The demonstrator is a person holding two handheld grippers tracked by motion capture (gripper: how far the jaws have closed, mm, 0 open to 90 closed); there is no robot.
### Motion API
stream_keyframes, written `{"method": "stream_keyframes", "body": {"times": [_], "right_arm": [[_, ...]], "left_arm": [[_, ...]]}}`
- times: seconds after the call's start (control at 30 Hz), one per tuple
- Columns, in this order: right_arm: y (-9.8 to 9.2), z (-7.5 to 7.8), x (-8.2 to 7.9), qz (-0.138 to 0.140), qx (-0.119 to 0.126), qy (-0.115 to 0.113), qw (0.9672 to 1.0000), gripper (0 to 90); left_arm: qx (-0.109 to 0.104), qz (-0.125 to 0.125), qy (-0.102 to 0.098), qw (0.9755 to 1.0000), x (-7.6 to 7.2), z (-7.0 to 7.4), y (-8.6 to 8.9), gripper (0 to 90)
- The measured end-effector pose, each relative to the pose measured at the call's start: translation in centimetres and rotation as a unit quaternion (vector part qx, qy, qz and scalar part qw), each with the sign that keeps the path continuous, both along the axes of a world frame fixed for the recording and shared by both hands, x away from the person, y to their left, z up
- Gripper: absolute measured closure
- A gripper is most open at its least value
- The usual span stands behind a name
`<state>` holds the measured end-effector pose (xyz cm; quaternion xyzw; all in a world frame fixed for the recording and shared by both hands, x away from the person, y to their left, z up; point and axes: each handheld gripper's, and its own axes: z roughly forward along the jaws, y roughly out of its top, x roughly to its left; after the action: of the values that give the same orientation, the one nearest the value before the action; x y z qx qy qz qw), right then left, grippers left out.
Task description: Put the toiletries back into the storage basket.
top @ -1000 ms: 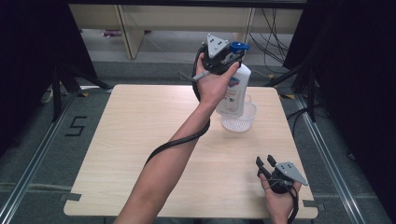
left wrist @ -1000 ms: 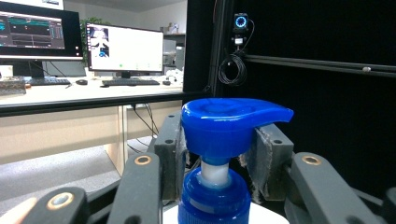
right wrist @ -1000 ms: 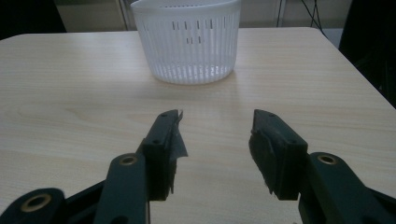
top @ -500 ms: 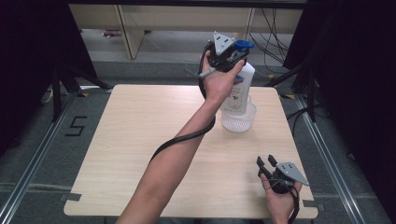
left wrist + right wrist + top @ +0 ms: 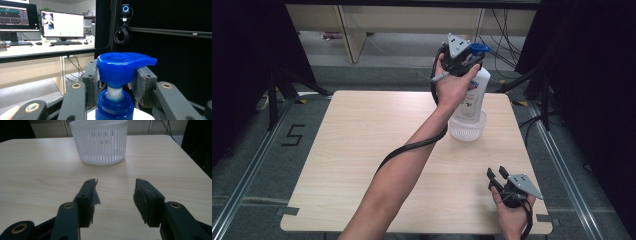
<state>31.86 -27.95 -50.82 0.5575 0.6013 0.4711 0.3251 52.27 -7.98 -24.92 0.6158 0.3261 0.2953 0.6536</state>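
1. High view: the left gripper (image 5: 468, 55) is raised over the far right part of the table (image 5: 362, 150), its jaws closed on the blue pump head (image 5: 478, 48) of a white pump bottle (image 5: 469, 97).
2. The bottle hangs upright from that grip, its base at or just inside the rim of a white slotted basket (image 5: 468, 128); whether the base touches the basket is hard to judge from this angle.
3. Left gripper view: the pump head (image 5: 123, 66) sits squeezed between both padded jaws, with the blue collar (image 5: 115, 106) and a short white stem below it. Monitors (image 5: 62, 25) on a desk show in the background.
4. Right gripper (image 5: 498, 176) rests low at the table's near right corner, held by the person's right hand (image 5: 512, 215), well apart from the basket.
5. Right gripper view: its jaws stand wide apart with nothing between them, pointing toward the basket (image 5: 98, 141), which stands on the pale wooden tabletop (image 5: 37, 170).
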Motion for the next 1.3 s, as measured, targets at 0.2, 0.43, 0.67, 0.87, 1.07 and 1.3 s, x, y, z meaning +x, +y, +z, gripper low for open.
{"method": "stream_keyframes", "body": {"times": [0.2,0.43,0.67,0.87,1.07,1.3], "right_arm": [[-0.2,0.0,0.0,0.011,-0.005,-0.002,0.9999,52.4],[-0.3,0.0,0.1,0.011,-0.02,0.0,0.9997,52.4],[-0.2,0.0,0.0,0.015,-0.014,0.0,0.9998,52.4],[-0.4,0.0,0.0,0.01,-0.026,-0.005,0.9996,52.4],[-0.4,-0.1,0.0,0.013,-0.026,-0.004,0.9996,52.5],[-0.2,-0.2,0.0,0.006,-0.008,-0.005,0.9999,52.5]], "left_arm": [[0.005,-0.002,0.005,1.0,0.3,-0.3,-0.5,59.9],[0.01,-0.001,0.007,0.9999,0.5,-0.6,-0.9,59.9],[0.007,-0.003,0.01,0.9999,1.0,-1.1,-1.3,59.9],[0.016,-0.005,0.013,0.9998,1.4,-1.6,-1.6,59.9],[0.025,-0.004,0.019,0.9995,1.7,-2.4,-2.1,59.9],[0.032,-0.006,0.027,0.9991,1.9,-3.2,-2.5,59.9]]}}
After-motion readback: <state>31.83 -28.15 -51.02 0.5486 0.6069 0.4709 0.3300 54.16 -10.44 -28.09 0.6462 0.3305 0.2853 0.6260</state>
